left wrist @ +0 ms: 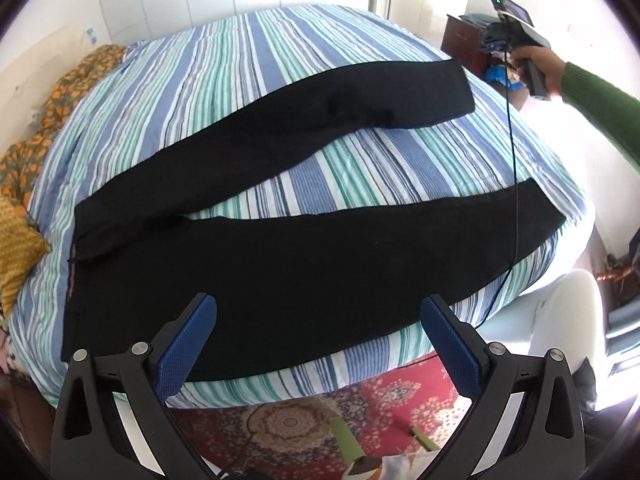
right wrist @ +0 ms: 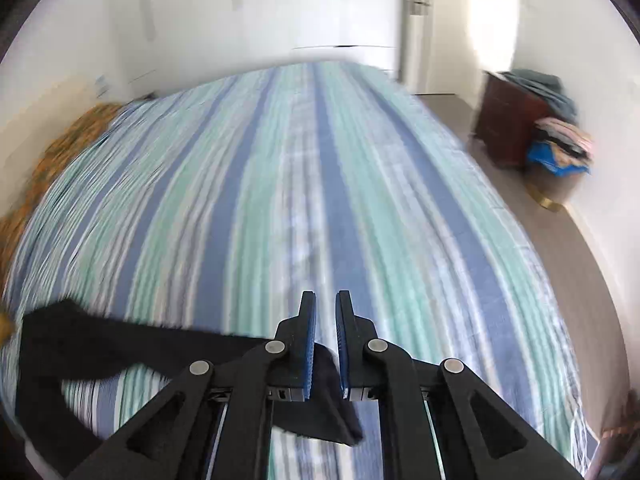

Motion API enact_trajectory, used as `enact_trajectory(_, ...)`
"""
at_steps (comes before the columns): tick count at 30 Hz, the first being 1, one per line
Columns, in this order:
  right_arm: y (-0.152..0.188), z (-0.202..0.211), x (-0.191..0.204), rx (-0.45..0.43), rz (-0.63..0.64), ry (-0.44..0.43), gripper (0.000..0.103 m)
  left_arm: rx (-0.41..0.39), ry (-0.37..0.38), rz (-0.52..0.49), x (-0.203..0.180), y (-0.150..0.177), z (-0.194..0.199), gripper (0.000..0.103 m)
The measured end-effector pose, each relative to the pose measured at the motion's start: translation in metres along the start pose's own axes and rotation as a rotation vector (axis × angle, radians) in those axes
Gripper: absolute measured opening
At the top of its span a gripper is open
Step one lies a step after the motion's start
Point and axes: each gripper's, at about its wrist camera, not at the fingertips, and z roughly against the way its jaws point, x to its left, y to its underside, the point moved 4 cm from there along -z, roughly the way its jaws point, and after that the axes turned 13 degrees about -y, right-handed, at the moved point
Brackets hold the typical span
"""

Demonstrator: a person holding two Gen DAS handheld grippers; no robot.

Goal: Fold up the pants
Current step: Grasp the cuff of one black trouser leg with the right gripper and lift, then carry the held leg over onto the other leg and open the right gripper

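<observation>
Black pants (left wrist: 280,256) lie spread flat on the striped bed (left wrist: 248,64), waistband at the left, both legs running to the right. My left gripper (left wrist: 318,312) is open and empty, above the near leg by the bed's front edge. My right gripper (right wrist: 325,300) has its jaws nearly closed, a narrow gap showing, nothing between the pads; the far leg's hem (right wrist: 320,408) lies on the bed beneath it. In the left wrist view the right gripper's handle (left wrist: 520,40) is held in the air beyond the far leg's end. The right wrist view is motion-blurred.
Orange patterned pillows (left wrist: 60,92) line the bed's left side. A dark wooden cabinet (right wrist: 508,120) with piled clothes stands at the far right wall. A red patterned rug (left wrist: 360,412) lies below the bed's front edge. A black cable (left wrist: 514,160) hangs from the right gripper across the near leg.
</observation>
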Motion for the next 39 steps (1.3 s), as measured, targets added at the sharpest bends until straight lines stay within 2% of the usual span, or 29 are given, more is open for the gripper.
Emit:
enact_trajectory(2, -0.021, -0.002, -0.042, -0.043, -0.125, 0.120, 0.013, -0.003, -0.017, 0.031, 0.013, 0.004, -0.004, 0.102)
enact_trajectory(3, -0.020, -0.001, -0.057, -0.063, -0.175, 0.126, 0.013, 0.004, -0.022, 0.049, 0.019, 0.007, -0.008, 0.102)
enact_trajectory(5, -0.003, -0.008, -0.076, -0.060, -0.259, 0.090, 0.013, 0.058, -0.006, 0.096, 0.029, 0.015, -0.026, 0.102)
enact_trajectory(8, 0.052, -0.040, -0.087, 0.040, -0.352, -0.004, 0.014, 0.173, 0.058, 0.159, 0.035, 0.024, -0.056, 0.102)
enact_trajectory(10, 0.089, -0.070, -0.089, 0.116, -0.471, -0.153, 0.039, 0.197, 0.092, 0.174, 0.034, 0.025, -0.062, 0.102)
enact_trajectory(11, 0.105, -0.083, -0.086, 0.126, -0.552, -0.233, 0.077, 0.190, 0.088, 0.172, 0.033, 0.024, -0.062, 0.102)
enact_trajectory(12, 0.116, -0.092, -0.082, 0.104, -0.625, -0.315, 0.099, 0.179, 0.075, 0.167, 0.033, 0.023, -0.060, 0.102)
enact_trajectory(14, 0.122, -0.106, -0.075, 0.044, -0.716, -0.447, 0.099, 0.160, 0.049, 0.163, 0.035, 0.021, -0.059, 0.102)
enact_trajectory(16, 0.122, -0.123, -0.068, 0.062, -0.731, -0.469, 0.098, 0.172, 0.044, 0.173, 0.038, 0.022, -0.063, 0.102)
enact_trajectory(19, 0.115, -0.148, -0.062, 0.071, -0.734, -0.483, 0.079, 0.215, 0.051, 0.194, 0.041, 0.026, -0.073, 0.102)
enact_trajectory(20, 0.111, -0.157, -0.058, 0.077, -0.728, -0.508, 0.064, 0.226, 0.052, 0.197, 0.042, 0.027, -0.075, 0.102)
enact_trajectory(21, 0.110, -0.165, -0.055, 0.108, -0.711, -0.488, 0.033, 0.234, 0.051, 0.198, 0.042, 0.027, -0.076, 0.102)
enact_trajectory(22, 0.106, -0.169, -0.053, 0.141, -0.661, -0.399, 0.018, 0.234, 0.048, 0.196, 0.043, 0.028, -0.076, 0.102)
enact_trajectory(23, 0.095, -0.167, -0.051, 0.139, -0.600, -0.337, 0.017, 0.230, 0.045, 0.193, 0.043, 0.028, -0.075, 0.102)
enact_trajectory(26, 0.039, -0.134, -0.046, 0.014, -0.348, -0.166, 0.017, 0.226, 0.045, 0.178, 0.039, 0.029, -0.076, 0.102)
enact_trajectory(28, 0.013, -0.121, -0.035, -0.017, -0.190, -0.077, 0.018, 0.233, 0.059, 0.164, 0.034, 0.028, -0.080, 0.102)
enact_trajectory(29, 0.009, -0.120, -0.032, -0.009, -0.146, -0.057, 0.025, 0.231, 0.063, 0.154, 0.032, 0.027, -0.081, 0.102)
enact_trajectory(30, 0.009, -0.122, -0.030, 0.020, -0.129, -0.036, 0.038, 0.226, 0.061, 0.145, 0.030, 0.026, -0.081, 0.102)
enact_trajectory(31, 0.010, -0.122, -0.032, 0.040, -0.128, 0.003, 0.045, 0.215, 0.059, 0.132, 0.030, 0.025, -0.082, 0.102)
enact_trajectory(33, 0.020, -0.117, -0.035, 0.023, -0.150, 0.034, 0.069, 0.203, 0.040, 0.117, 0.033, 0.021, -0.088, 0.102)
enact_trajectory(36, 0.047, -0.104, -0.033, 0.001, -0.149, 0.066, 0.074, 0.180, 0.006, 0.158, 0.058, 0.008, -0.102, 0.102)
enact_trajectory(39, 0.064, -0.107, -0.011, 0.018, -0.122, -0.010, 0.074, 0.084, -0.043, 0.226, 0.103, -0.021, -0.126, 0.102)
